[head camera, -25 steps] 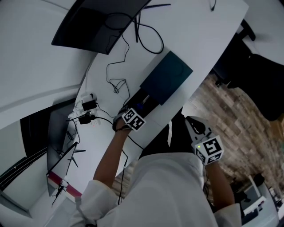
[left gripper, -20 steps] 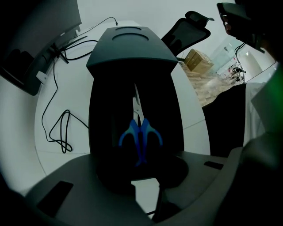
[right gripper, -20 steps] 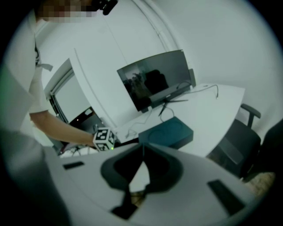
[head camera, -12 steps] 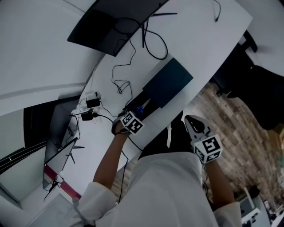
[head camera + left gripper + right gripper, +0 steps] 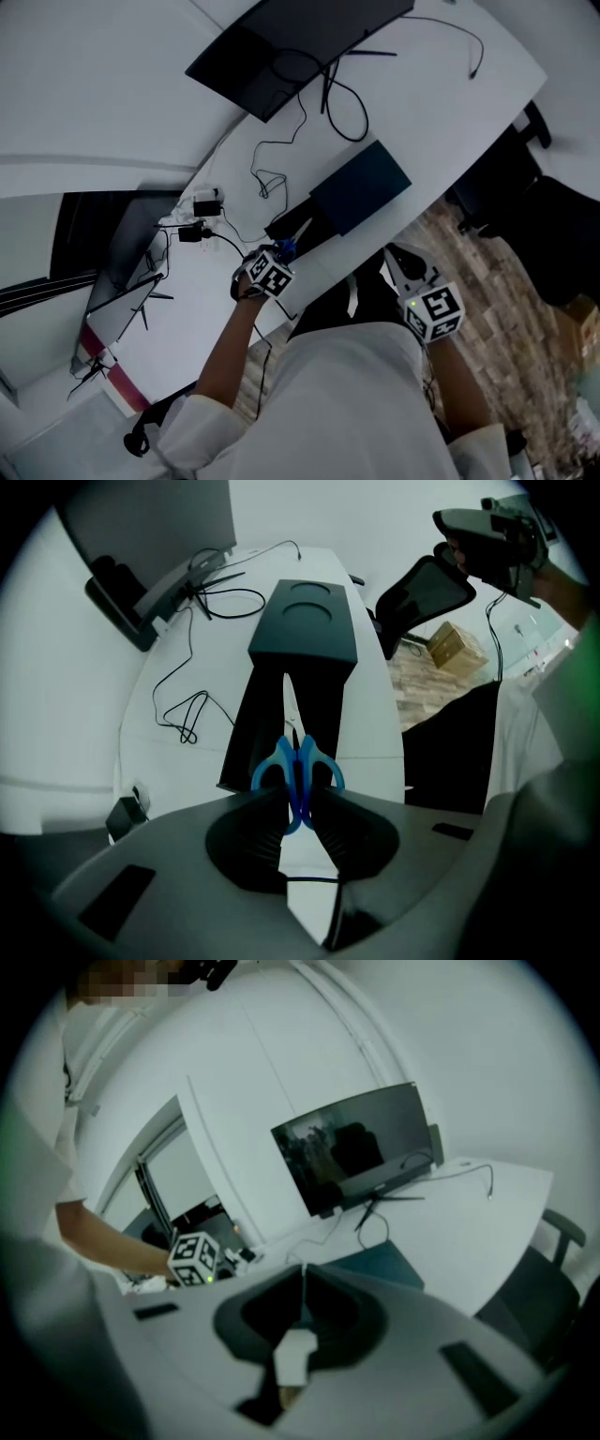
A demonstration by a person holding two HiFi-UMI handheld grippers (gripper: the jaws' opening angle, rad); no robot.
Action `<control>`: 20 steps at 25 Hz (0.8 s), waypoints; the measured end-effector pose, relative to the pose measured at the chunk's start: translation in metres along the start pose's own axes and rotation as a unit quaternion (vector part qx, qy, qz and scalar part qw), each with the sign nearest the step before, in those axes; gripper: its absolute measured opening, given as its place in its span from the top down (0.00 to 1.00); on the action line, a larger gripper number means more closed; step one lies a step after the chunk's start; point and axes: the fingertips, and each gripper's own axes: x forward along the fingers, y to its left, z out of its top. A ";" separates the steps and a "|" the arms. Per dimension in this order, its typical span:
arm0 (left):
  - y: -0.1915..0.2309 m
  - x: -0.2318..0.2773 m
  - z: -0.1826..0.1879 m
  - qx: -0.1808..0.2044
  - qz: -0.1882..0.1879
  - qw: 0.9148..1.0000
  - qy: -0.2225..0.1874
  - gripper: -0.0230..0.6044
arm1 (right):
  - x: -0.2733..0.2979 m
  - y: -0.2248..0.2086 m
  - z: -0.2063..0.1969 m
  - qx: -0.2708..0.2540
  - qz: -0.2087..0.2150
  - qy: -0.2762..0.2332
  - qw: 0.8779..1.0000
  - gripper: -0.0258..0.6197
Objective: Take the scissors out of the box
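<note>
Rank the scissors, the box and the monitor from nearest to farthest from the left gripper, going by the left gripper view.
1. scissors: between the left gripper's jaws.
2. box: just beyond, centre, open.
3. monitor: farthest, upper left.

1. The scissors (image 5: 295, 761) have glossy blue plastic handles and pale, smooth metal blades.
2. The box (image 5: 246, 733) and its lid (image 5: 305, 630) look like matt dark card. The lid is smooth, with two faint pressed rings.
3. The left claw (image 5: 297, 797) is matt grey plastic with ribbed inner faces.
4. The desk (image 5: 422, 94) is smooth and white.
5. The floor (image 5: 487, 272) on the right shows rough-looking wood-grain planks.
6. The far monitor (image 5: 361, 1147) has a glossy, reflecting screen.
</note>
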 end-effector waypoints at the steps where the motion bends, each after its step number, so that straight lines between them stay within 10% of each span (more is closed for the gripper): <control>1: -0.001 -0.003 -0.002 -0.021 0.000 1.000 -0.011 0.80 | 0.000 0.000 0.003 -0.002 0.006 -0.002 1.000 0.91; 6: -0.003 -0.033 0.001 -0.143 0.007 0.985 -0.097 0.80 | 0.002 0.002 0.014 -0.022 0.041 0.000 0.999 0.91; 20: -0.030 -0.143 -0.005 -0.319 0.055 0.891 -0.319 0.80 | 0.010 0.050 0.032 -0.111 0.120 0.019 0.986 0.91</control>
